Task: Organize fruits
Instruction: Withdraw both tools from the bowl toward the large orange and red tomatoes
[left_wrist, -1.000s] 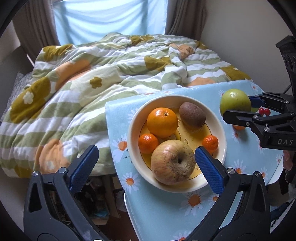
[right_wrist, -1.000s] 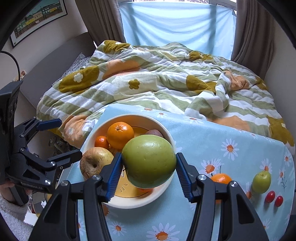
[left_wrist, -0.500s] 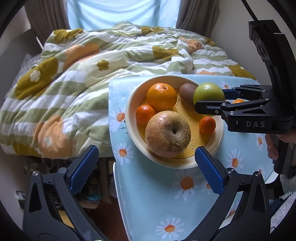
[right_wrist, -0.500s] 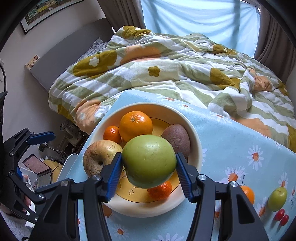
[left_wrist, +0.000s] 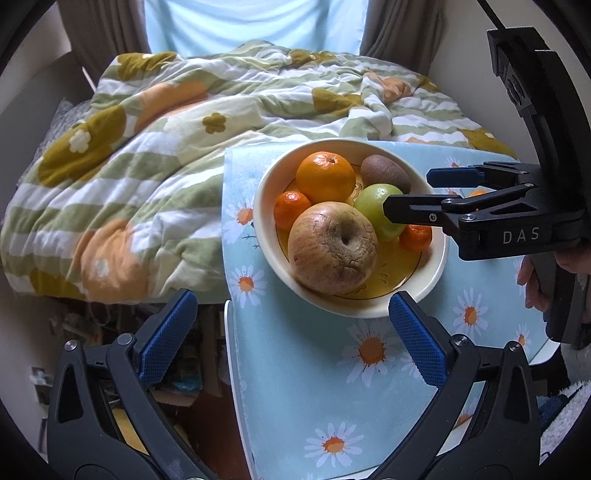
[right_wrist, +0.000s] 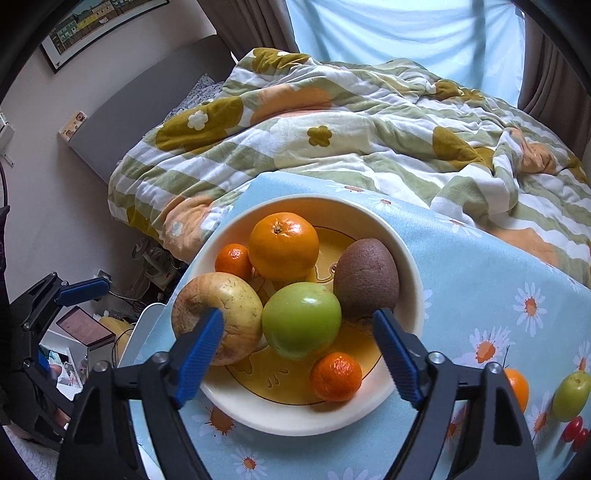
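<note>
Tongs on the right (right_wrist: 297, 338): spread, their jaws having just been opening, with the green apple (right_wrist: 301, 319) sitting between the blue pads but no longer pressed by either. The apple rests in the cream bowl (right_wrist: 413, 295), lying against the large russet apple (right_wrist: 218, 314) on one side and the kiwi (right_wrist: 365, 278) on the other, with a small mandarin (right_wrist: 336, 376) just in front. Left tongs (left_wrist: 291, 334): spread and empty, hovering at the near rim of the bowl over the daisy-print tabletop (left_wrist: 314, 406).

Assessment: the release appears complete, and the step now is a clean withdrawal. The right tongs should lift straight back along their own line, keeping the jaws wide, since the pads flank the russet apple and the kiwi closely and any sideways drift could nudge the pile. The apple looks settled in a pocket among its neighbours, so rolling seems unlikely.

Outstanding: an orange (right_wrist: 517, 387), a smaller green fruit (right_wrist: 570, 395) and red cherry-like fruits (right_wrist: 574, 430) remain on the tabletop, well apart from the bowl.
</note>
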